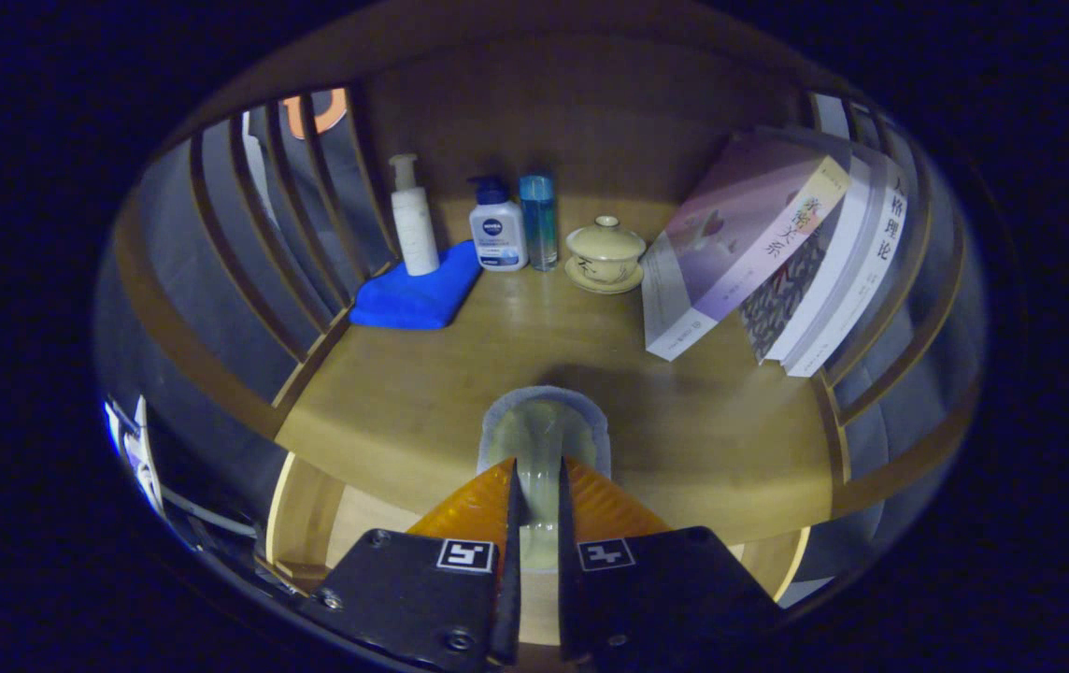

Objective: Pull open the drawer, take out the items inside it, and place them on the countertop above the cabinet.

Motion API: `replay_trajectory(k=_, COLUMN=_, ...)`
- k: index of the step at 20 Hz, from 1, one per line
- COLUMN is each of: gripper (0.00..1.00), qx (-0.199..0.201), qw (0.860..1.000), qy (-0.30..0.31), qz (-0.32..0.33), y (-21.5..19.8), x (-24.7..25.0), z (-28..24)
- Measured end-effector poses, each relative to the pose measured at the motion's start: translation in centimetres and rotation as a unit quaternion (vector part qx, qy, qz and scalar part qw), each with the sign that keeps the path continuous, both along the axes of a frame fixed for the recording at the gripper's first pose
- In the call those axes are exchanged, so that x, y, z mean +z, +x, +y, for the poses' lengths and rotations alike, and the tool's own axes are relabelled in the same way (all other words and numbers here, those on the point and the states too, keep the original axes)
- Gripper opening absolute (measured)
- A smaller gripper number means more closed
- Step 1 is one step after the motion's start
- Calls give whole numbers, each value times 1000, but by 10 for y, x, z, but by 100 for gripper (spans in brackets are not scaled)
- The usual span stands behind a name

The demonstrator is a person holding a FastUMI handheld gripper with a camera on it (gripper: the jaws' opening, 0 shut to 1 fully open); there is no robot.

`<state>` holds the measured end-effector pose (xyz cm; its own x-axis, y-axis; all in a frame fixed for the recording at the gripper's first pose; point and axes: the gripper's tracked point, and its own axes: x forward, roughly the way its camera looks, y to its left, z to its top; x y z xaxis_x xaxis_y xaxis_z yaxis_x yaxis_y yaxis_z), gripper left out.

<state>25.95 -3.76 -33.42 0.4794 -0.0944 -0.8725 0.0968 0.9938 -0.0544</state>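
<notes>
The table, the wooden top of the cabinet, spreads out ahead of me, walled at the back by a wood panel and on both sides by curved wooden slats. I take the lidded tea bowl near the back wall as my landmark.

Largest after the table are the books: several stand leaning together just to the right of the tea bowl, tilted over toward it, the nearest cover almost touching its saucer. To the left of the tea bowl, well apart from it, a folded blue cloth lies flat against the left slats, and a white pump bottle stands upright on its far end. Between that bottle and the tea bowl stand a squat white pump bottle with a dark blue top and, touching or just beside it, a slim blue bottle, which is the closer of the two to the tea bowl.

Nearer me than the tea bowl, at the table's front edge, is the item I carry: a pale, flat, rounded pad with a grey fuzzy rim. My fingers are closed on its near end, one on each side, with a narrow gap between them. Below the table's edge the open drawer shows light wood to either side of my fingers.
</notes>
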Motion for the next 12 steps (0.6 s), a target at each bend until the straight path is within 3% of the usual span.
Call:
replay_trajectory(k=7, gripper=20, qx=-8, qw=999, qy=-47, qz=-14, y=29, x=-7, z=-13)
replay_trajectory(k=10, gripper=30, qx=-24, qw=998, qy=-43, qz=-30, y=28, x=0, z=-14)
replay_trajectory(k=12, gripper=43, qx=-24, qw=998, qy=-34, qz=-48, y=18, x=7, z=-10)
